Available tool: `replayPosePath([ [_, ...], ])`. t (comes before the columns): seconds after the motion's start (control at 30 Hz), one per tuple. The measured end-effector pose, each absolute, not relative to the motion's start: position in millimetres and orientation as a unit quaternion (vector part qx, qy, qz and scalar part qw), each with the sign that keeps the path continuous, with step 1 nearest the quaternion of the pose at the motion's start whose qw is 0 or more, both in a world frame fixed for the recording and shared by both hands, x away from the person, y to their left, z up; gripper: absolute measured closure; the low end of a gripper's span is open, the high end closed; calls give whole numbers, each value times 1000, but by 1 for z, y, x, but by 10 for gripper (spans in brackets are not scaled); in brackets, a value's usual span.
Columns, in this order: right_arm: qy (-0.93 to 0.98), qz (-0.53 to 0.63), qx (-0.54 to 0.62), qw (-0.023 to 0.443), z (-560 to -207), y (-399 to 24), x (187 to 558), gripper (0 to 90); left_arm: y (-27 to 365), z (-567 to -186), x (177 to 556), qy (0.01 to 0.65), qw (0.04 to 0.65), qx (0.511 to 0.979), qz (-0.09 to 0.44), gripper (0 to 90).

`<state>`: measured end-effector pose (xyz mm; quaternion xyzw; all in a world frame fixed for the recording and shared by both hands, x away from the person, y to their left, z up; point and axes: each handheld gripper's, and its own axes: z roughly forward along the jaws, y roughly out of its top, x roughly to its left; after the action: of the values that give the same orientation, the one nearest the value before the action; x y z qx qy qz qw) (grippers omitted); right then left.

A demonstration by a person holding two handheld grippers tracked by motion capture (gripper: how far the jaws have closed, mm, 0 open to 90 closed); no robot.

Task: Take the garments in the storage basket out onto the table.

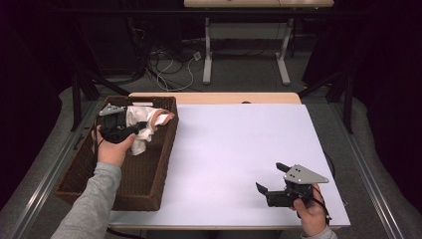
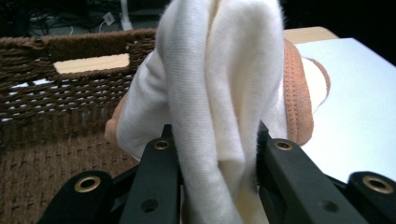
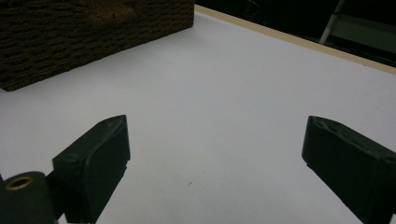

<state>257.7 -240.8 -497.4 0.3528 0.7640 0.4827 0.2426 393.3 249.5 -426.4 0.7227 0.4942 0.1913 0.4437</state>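
currently i am gripping the white cloth (image 2: 219, 93) in the left claw (image 2: 210, 163), holding it over the far end of the wicker basket (image 1: 149, 174). the right claw (image 1: 272, 180) is waiting wide open, empty, above the bench (image 1: 239, 144). next move, i judge: carrying the cloth out onto the bench.

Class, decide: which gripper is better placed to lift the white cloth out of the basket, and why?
Left. The left gripper is already shut on the white cloth above the basket; the right gripper sits open, far across the table.

A lab: dark curtains, floor cables (image 1: 169, 67), framed table (image 1: 239, 149).
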Motion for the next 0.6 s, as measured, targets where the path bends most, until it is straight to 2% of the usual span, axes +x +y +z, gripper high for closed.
replayPosePath([
  [0.6, 765, 481, 354, 240, -499, -240, 258, 72, 245, -409, 368, 467, 457, 732, 192, 746],
])
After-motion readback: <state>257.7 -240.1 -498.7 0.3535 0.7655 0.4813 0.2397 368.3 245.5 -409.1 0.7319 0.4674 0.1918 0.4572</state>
